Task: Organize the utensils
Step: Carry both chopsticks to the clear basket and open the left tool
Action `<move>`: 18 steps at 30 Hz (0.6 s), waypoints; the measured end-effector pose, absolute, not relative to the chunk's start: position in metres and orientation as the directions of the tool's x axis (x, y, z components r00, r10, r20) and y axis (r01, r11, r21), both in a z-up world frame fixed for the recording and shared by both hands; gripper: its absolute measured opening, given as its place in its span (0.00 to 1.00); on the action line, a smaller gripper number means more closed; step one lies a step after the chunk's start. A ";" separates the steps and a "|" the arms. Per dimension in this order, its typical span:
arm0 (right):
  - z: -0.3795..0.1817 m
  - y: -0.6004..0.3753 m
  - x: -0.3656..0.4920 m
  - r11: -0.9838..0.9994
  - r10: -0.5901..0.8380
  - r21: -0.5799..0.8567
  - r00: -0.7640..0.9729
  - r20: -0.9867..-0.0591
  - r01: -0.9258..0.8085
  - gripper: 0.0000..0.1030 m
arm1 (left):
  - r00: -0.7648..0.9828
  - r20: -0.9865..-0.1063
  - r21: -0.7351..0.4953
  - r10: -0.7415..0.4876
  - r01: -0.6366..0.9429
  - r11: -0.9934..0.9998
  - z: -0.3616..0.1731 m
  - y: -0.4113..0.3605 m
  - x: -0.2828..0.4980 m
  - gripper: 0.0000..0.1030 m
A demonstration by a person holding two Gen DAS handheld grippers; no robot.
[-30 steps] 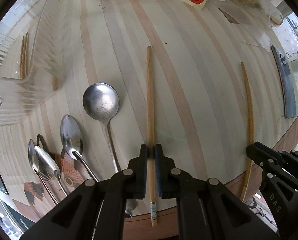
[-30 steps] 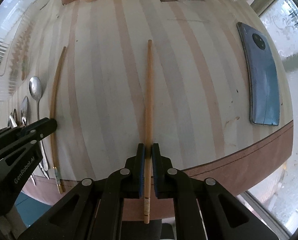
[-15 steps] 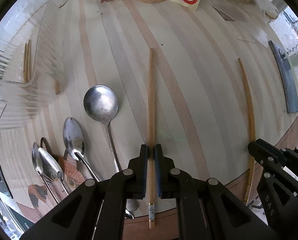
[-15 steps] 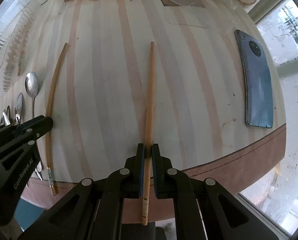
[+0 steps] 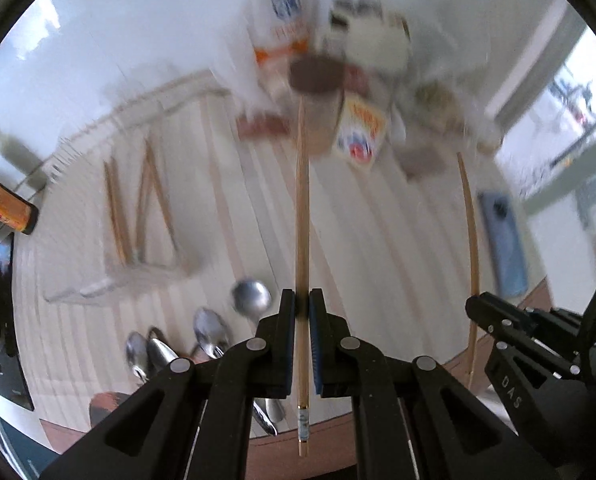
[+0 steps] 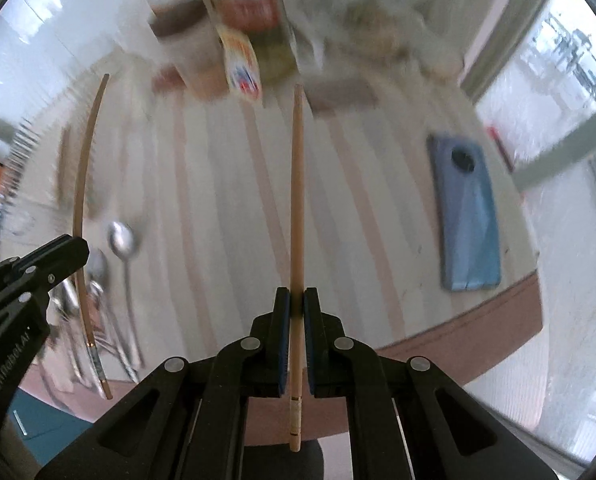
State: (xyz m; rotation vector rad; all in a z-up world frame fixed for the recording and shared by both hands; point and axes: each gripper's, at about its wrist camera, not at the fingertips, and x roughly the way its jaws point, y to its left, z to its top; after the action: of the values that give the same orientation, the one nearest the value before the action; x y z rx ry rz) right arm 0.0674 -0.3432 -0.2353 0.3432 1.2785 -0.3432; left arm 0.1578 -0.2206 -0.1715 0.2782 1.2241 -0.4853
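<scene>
My left gripper [image 5: 302, 304] is shut on a wooden chopstick [image 5: 302, 200], held well above the striped table. My right gripper [image 6: 292, 302] is shut on a second wooden chopstick [image 6: 296, 200], also lifted off the table. Each view shows the other gripper with its chopstick at the side: the right gripper [image 5: 472, 306] and its stick [image 5: 472, 240], the left gripper [image 6: 79, 250] and its stick [image 6: 83, 184]. Several metal spoons [image 5: 249, 298] lie on the table at the lower left. A clear ribbed tray [image 5: 137, 236] holds several chopsticks farther left. The background is blurred.
A blue phone [image 6: 468, 216] lies near the table's right edge. Bottles, jars and packets [image 5: 330, 72] crowd the far end of the table. An orange tin [image 5: 5, 210] stands at the far left. The brown table edge [image 6: 478, 324] curves close below the grippers.
Both grippers have risen sharply with their chopsticks, which lay on the table before. The view now takes in the far wall and the bottles, and the table looks smaller.
</scene>
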 end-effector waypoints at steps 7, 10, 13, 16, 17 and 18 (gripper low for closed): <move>-0.179 -0.330 0.111 0.928 -0.018 0.123 0.373 -0.928 0.351 0.07 | 0.351 -0.905 -0.081 -0.239 0.410 0.908 -0.108 -0.181 0.208 0.04; -0.163 -0.318 0.140 0.939 0.028 0.163 0.406 -0.913 0.301 0.07 | 0.386 -0.896 -0.070 -0.218 0.364 0.929 -0.094 -0.157 0.231 0.04; -0.149 -0.302 0.177 0.946 0.081 0.207 0.436 -0.896 0.249 0.07 | 0.409 -0.893 -0.053 -0.189 0.321 0.946 -0.088 -0.135 0.253 0.04; -0.139 -0.283 0.212 0.950 0.123 0.236 0.452 -0.884 0.203 0.07 | 0.413 -0.897 -0.043 -0.159 0.276 0.960 -0.090 -0.112 0.279 0.04; -0.136 -0.277 0.223 0.951 0.135 0.243 0.453 -0.881 0.189 0.07 | 0.411 -0.899 -0.042 -0.152 0.265 0.963 -0.091 -0.106 0.284 0.04; -0.133 -0.272 0.233 0.952 0.149 0.252 0.453 -0.879 0.176 0.07 | 0.408 -0.901 -0.040 -0.146 0.258 0.965 -0.092 -0.101 0.290 0.04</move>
State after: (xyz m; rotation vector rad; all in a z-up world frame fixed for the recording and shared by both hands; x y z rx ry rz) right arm 0.2331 -0.2720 -0.1329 0.3288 1.1058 -0.0172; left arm 0.2899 -0.1012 -0.0922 0.1115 1.1228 -0.2549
